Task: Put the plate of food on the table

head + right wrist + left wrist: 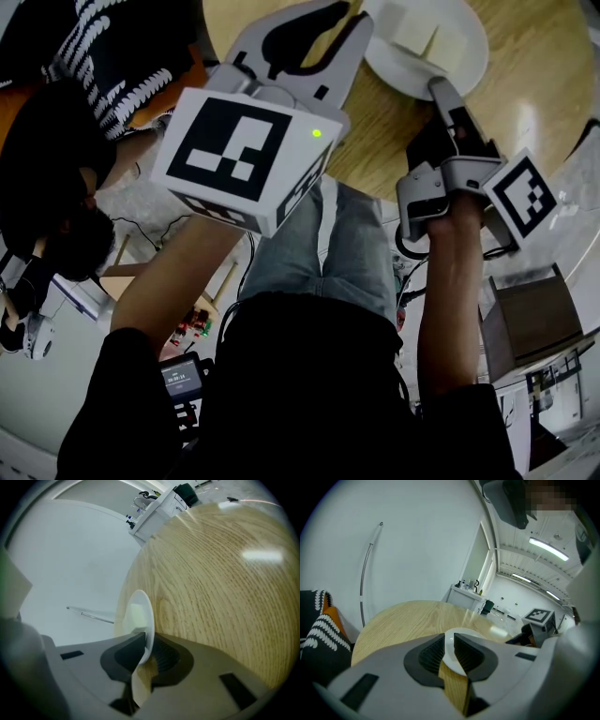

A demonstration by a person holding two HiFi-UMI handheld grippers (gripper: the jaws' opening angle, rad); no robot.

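- Plate [398, 70] with food [433, 39] — flat on table [534, 94], in from its near edge.
- Right gripper [149, 657] — jaws slack round plate rim.
- Left gripper [449, 654]: jaws apart, empty.

The plate [403, 75] is running off the head view's top edge, its pale food [422, 33] too blurred to identify. The left gripper [328, 19] is covering the table's [534, 84] near edge; the right gripper's [150, 641] jaws are swallowing the plate's near rim.

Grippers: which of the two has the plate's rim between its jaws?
The right gripper: the rim of the plate stands between its jaws. On the left gripper the jaws stand apart and empty.
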